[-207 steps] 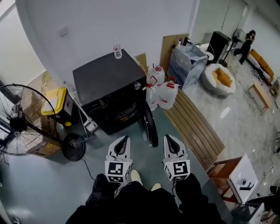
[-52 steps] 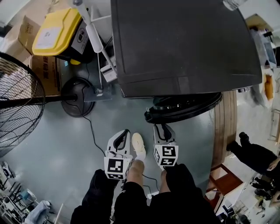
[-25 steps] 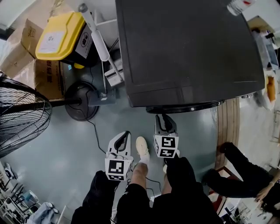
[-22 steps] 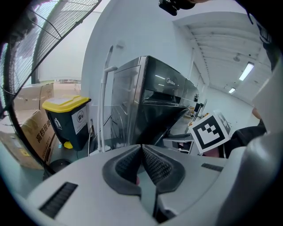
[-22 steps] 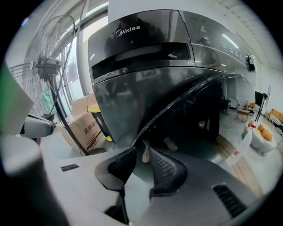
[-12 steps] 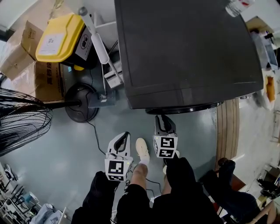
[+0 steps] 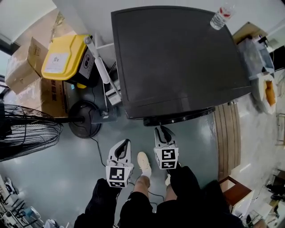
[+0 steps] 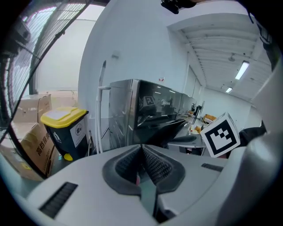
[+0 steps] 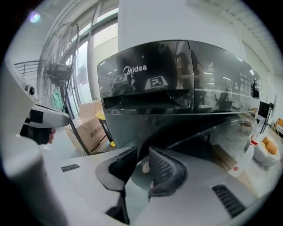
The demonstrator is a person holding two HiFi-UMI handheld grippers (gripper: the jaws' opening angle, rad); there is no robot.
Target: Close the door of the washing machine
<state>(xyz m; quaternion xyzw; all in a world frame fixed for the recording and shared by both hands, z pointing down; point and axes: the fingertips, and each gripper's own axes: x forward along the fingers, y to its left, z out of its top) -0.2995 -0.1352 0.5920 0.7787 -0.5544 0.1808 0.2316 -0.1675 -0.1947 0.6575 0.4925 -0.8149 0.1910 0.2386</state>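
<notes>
Grey-green floor [image 7: 58, 178], white wall [image 7: 89, 13] — pedestal fan [image 7: 26, 133], yellow-lidded bin [image 7: 62, 58], cardboard boxes [image 7: 24, 67] at left.

1. L hand-held gripper [image 7: 126, 143]: jaws shut, ribbed pads meeting, nothing betw. them; pts fwd & downward.
2. R hand-held gripper [image 7: 161, 130]: jaws have just been closing, now a narrow gap, nothing betw. the pads; also pts fwd & downward.
3. Head view: the two sit side by side, apart, R further fwd than L.
4. L marker cube [image 7: 118, 176] & R marker cube [image 7: 167, 158] face up toward the head cam.
5. L sleeve [image 7: 101, 200] & R sleeve [image 7: 186, 178], both dark, trail behind the grippers.
</notes>
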